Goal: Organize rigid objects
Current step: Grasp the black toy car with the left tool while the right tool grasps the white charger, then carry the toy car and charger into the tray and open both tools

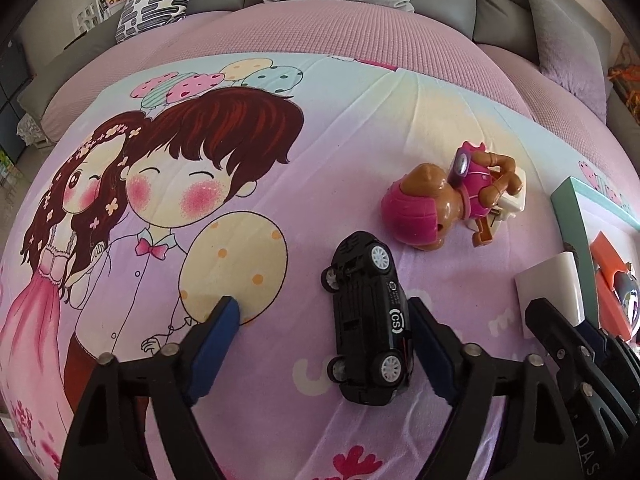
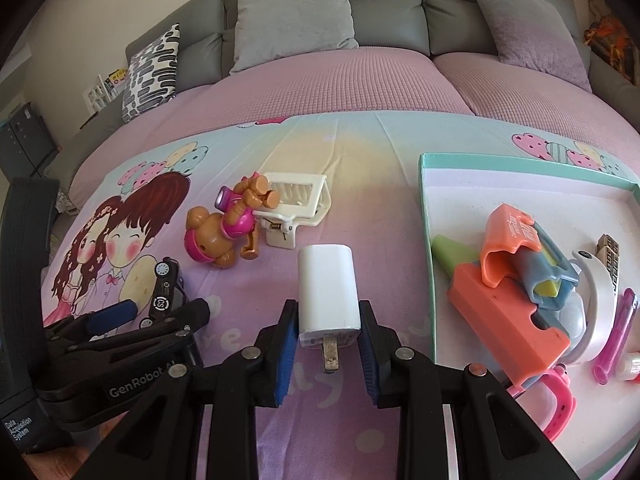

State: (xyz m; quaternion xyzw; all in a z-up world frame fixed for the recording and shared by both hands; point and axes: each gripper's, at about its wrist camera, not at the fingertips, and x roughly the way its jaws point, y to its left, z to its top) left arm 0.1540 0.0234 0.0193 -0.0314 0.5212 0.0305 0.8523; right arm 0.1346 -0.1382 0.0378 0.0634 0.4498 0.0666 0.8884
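Observation:
A black toy car (image 1: 370, 320) lies on its side on the cartoon bedsheet between the fingers of my left gripper (image 1: 320, 320), which is open; the car rests against the right finger. It also shows in the right wrist view (image 2: 164, 294). My right gripper (image 2: 328, 320) is shut on a white charger plug (image 2: 328, 292), prongs toward the camera; it shows in the left wrist view (image 1: 554, 292). A pink and brown toy figure (image 1: 444, 200) lies beyond the car, against a white hair clip (image 2: 294, 204). A teal tray (image 2: 426, 216) at the right holds several toys.
The tray holds an orange toy gun (image 2: 508, 312), a pink watch (image 2: 560, 400), a white band (image 2: 600, 300) and a pink tube (image 2: 616, 336). Grey sofa cushions (image 2: 296, 16) and a patterned pillow (image 2: 154, 72) stand behind the pink cover.

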